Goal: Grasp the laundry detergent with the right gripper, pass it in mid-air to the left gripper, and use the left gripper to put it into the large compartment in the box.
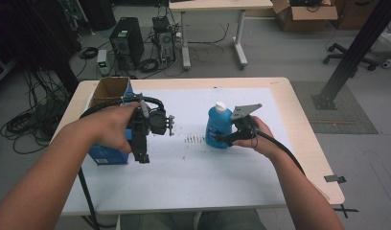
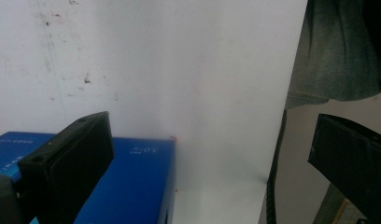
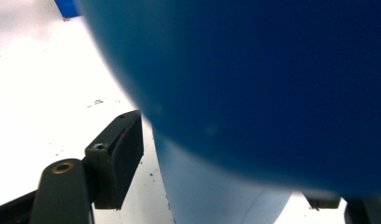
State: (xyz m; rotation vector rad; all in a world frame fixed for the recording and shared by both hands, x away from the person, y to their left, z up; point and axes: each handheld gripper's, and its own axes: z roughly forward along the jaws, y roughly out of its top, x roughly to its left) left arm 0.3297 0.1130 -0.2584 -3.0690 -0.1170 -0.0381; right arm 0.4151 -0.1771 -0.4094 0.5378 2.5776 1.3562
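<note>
Right gripper: jaws standing either side of the blue bottle's lower body; whether the pads are pressing cannot be told.
Blue bottle: standing upright, white cap on top, right of the table's middle.
Left gripper: hovering with jaws apart and nothing between them, just beside the blue box near the left edge.
</note>
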